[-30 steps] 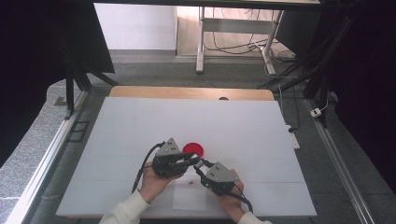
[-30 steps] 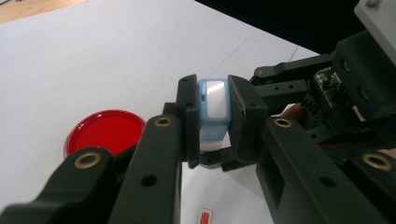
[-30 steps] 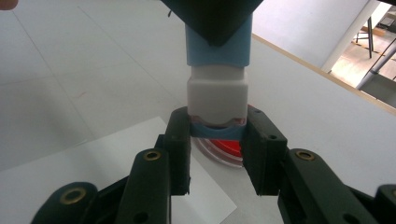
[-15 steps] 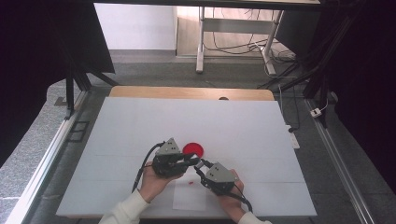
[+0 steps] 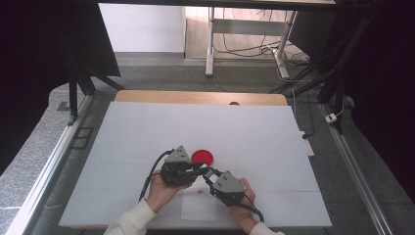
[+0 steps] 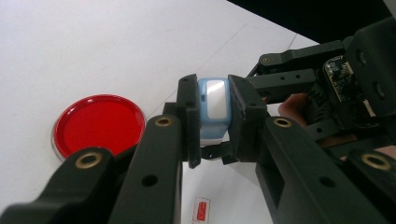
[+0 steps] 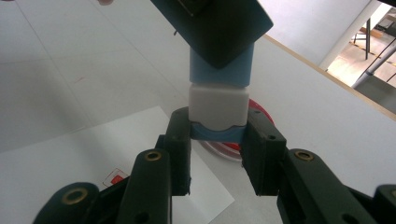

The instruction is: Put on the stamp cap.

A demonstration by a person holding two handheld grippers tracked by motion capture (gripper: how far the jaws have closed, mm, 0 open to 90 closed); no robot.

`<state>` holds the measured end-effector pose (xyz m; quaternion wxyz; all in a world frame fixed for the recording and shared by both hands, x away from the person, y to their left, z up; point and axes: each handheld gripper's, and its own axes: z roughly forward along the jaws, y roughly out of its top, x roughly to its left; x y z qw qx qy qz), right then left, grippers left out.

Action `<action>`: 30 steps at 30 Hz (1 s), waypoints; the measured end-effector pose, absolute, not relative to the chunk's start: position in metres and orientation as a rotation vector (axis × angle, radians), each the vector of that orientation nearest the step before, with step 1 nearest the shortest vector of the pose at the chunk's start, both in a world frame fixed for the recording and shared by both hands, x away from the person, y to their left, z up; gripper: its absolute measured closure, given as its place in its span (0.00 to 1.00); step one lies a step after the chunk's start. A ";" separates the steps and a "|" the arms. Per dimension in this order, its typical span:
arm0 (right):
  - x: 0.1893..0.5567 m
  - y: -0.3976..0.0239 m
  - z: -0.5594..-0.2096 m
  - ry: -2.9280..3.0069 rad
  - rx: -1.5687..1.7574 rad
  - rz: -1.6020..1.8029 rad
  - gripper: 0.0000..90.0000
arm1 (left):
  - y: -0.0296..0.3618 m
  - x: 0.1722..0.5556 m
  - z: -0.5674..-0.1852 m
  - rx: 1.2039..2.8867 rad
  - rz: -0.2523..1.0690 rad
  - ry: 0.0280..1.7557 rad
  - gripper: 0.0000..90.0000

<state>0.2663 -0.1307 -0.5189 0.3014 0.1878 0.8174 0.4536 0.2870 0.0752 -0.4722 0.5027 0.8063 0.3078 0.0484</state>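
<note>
I am looking down at a white table (image 5: 147,132) with a light wooden strip (image 5: 195,97) running along its far edge. A red round dish (image 5: 202,157) is lying flat on the white surface near the front middle. Just nearer to me, a sheet of white paper (image 5: 198,208) is lying flat, carrying a small red mark (image 6: 202,209). Faint seam lines are crossing the tabletop.

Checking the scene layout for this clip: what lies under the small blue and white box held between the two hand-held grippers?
Under the blue and white box lie a red dish and a white paper sheet on the table. The hand-held gripper jaws cover part of the dish.
</note>
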 end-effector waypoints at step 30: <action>0.271 -0.134 -0.521 2.203 0.516 1.215 0.70 | 0.077 0.287 -0.475 1.935 0.121 0.742 0.84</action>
